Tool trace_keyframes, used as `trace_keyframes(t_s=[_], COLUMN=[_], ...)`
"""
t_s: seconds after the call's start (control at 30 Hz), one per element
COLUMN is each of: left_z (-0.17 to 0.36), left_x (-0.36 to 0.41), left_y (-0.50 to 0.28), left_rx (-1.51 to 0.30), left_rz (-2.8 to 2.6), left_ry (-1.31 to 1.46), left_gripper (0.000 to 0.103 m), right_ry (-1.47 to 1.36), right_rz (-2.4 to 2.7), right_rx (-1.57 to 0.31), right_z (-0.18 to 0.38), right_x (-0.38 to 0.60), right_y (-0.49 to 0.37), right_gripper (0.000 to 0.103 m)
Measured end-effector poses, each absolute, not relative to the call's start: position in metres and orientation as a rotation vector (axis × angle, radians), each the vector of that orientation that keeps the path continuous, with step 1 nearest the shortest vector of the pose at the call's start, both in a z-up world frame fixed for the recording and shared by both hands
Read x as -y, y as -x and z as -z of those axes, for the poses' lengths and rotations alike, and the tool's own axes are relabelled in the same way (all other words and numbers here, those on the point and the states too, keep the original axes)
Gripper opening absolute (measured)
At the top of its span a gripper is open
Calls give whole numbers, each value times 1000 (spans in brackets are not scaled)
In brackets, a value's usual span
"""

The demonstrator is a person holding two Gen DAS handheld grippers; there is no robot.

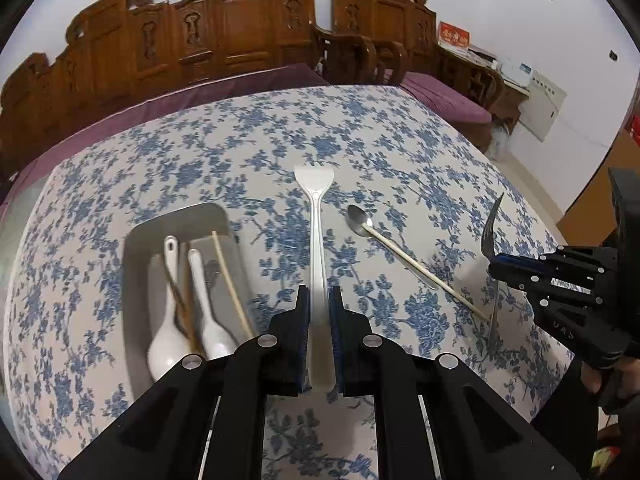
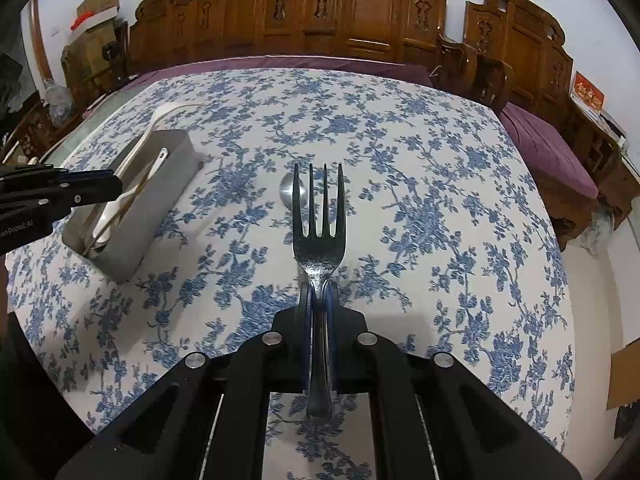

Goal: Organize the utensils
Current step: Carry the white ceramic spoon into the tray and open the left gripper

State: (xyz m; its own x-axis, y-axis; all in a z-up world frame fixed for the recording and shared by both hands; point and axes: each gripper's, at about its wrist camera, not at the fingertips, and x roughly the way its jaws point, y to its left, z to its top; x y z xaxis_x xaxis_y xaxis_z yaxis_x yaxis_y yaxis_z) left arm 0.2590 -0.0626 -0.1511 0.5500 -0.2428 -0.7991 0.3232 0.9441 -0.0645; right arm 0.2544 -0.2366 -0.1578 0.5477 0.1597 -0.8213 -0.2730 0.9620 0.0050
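Note:
My left gripper [image 1: 320,312] is shut on the handle of a long white spatula [image 1: 319,216], held above the blue-flowered tablecloth. To its left sits a grey tray [image 1: 136,240] holding two white ceramic spoons [image 1: 170,340] and some chopsticks [image 1: 232,280]. A metal spoon [image 1: 357,216] and a pale chopstick [image 1: 424,272] lie on the cloth to the right. My right gripper [image 2: 319,296] is shut on a steel fork [image 2: 319,220] with its tines pointing away, lifted off the table. The right wrist view shows the tray [image 2: 168,200] at left, with the left gripper [image 2: 116,188] in front of it.
The flowered tablecloth [image 1: 240,140] covers a wide table. Carved wooden benches [image 2: 360,20] with purple cushions [image 2: 552,148] run along the far and right sides. Cardboard boxes [image 2: 96,4] stand in the back left corner, and the floor shows past the table's right edge.

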Motion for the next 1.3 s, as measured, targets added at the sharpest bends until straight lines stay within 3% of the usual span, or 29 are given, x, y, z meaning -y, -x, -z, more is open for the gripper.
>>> trace_keyframes(t_s=[0.33,0.77,1.3], left_z=[149,142,146], left_x=[29,9,-18], left_y=[-258,-257,-259], left_rx=[-913,-897,-895], left_rz=[283,255,217], left_ry=[-73,-49,-22], left_gripper=[9,9,9], right_ry=[147,198,215], right_rz=[-341,-394,-355], right_rx=[-906,-1149,-1199], right_z=[149,229,233], right_x=[219,182,178], right_y=[-239,-292,-295], right_gripper=[8,8,9])
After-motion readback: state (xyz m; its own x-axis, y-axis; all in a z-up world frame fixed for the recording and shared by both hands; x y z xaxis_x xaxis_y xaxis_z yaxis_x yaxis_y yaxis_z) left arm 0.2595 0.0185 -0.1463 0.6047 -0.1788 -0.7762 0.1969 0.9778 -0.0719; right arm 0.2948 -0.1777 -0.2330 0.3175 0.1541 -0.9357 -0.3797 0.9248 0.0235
